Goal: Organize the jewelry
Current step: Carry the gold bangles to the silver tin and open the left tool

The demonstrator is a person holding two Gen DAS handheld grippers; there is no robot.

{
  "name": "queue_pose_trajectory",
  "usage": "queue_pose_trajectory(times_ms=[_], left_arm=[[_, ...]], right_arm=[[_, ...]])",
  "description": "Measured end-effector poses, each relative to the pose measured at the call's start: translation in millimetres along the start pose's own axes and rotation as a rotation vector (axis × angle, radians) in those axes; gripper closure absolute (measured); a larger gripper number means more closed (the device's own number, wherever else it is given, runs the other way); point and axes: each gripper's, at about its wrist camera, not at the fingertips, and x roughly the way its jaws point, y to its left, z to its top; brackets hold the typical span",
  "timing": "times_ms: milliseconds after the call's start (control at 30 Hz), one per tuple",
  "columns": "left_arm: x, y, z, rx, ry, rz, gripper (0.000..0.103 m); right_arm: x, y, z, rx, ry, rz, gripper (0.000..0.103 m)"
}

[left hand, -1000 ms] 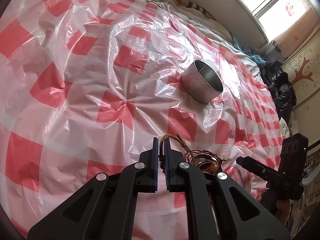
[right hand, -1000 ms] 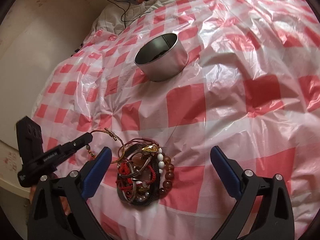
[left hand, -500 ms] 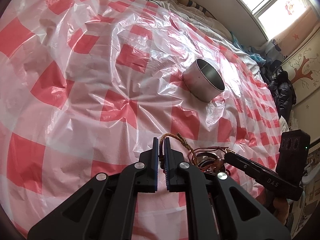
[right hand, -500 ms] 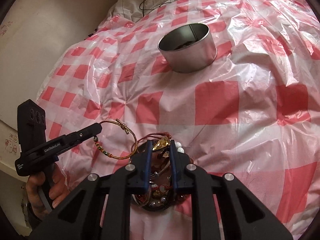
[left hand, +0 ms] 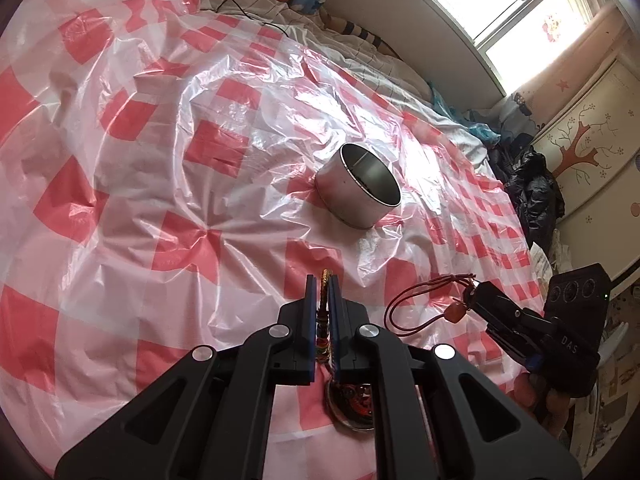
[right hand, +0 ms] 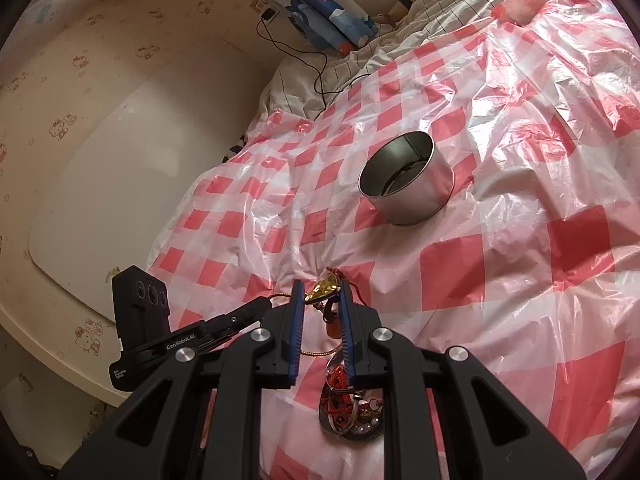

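My left gripper is shut on a thin gold braided bracelet, held above the red-and-white checked plastic sheet. My right gripper is shut on a red cord bracelet with a gold leaf charm; in the left wrist view its red cord loop hangs from the right gripper. A pile of bracelets lies below both grippers. A round metal tin stands open farther ahead; in the right wrist view the tin holds some dark jewelry.
The sheet covers a bed. A cream headboard is at the left, bedding and a black cable at the far end. A window, a wardrobe and dark clothes are to the right.
My right gripper shut on the cord bracelet in the pile and lifted it. My left gripper rose with the gold bracelet. The pile now lies lower, under both grippers.
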Motion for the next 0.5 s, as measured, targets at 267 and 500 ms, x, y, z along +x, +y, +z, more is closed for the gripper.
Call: queue_pose_trajectory(times_ms=[267, 500], left_arm=[[-7, -21, 9, 0.022, -0.07, -0.063, 0.098], [3, -45, 22, 0.074, -0.105, -0.083, 0.098]], right_arm=[[-6, -1, 11, 0.01, -0.05, -0.008, 0.085], [-5, -10, 26, 0.04, -0.091, -0.013, 0.085]])
